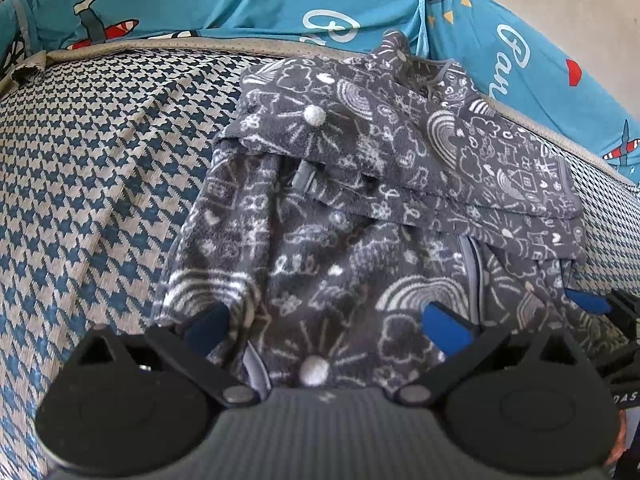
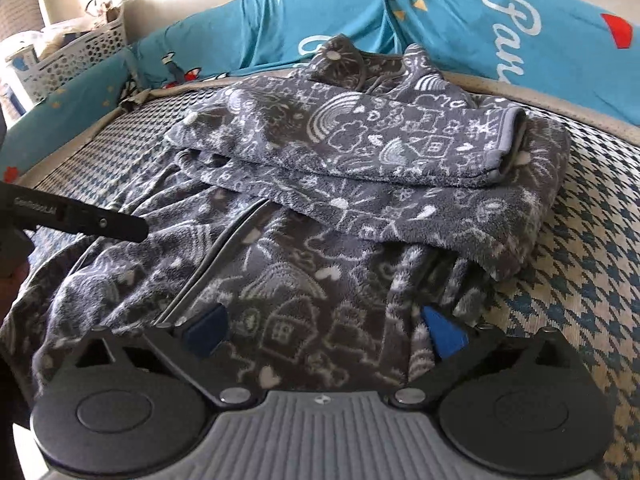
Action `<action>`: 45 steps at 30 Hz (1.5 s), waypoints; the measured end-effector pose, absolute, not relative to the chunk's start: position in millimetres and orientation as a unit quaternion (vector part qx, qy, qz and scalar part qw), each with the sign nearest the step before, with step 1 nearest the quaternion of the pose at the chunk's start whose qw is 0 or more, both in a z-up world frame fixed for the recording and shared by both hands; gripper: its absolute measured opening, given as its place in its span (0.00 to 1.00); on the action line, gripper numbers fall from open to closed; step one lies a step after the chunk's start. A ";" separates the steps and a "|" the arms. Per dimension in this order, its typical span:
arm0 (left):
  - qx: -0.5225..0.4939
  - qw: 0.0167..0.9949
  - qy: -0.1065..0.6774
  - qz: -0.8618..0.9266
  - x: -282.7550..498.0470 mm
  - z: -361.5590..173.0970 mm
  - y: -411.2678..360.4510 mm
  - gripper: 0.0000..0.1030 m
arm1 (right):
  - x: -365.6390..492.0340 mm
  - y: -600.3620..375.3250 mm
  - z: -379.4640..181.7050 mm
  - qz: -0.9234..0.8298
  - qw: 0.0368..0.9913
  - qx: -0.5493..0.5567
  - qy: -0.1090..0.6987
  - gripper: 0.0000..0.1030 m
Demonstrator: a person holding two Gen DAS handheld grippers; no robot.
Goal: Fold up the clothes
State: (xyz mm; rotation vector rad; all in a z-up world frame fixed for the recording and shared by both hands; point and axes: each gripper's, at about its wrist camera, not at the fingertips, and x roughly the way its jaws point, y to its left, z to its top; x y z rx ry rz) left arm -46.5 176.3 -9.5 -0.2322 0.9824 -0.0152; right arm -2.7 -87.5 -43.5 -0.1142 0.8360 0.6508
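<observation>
Item: grey fleece garment (image 1: pixel 360 216), part-folded, on houndstooth mattress (image 1: pixel 100 160).
L gripper (image 1: pixel 326 322) & R gripper (image 2: pixel 324 330): jaws spread wide over near hem, gripping nothing; sleeves laid across chest.

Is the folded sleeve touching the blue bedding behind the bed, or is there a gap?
Apart. In the right wrist view, the folded sleeve ends with its cuff lying on the grey garment, and the houndstooth mattress shows between it and the blue bedding.

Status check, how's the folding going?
Left gripper and right gripper open, jaws wide over the near hem. Grey fleece robe on bed, sleeves folded across. Nothing in the way.
</observation>
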 end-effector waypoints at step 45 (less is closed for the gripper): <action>-0.137 0.894 0.427 0.005 -26.7 3.6 182.2 1.00 | 94.9 -165.3 -41.0 0.161 0.907 0.182 0.343 0.87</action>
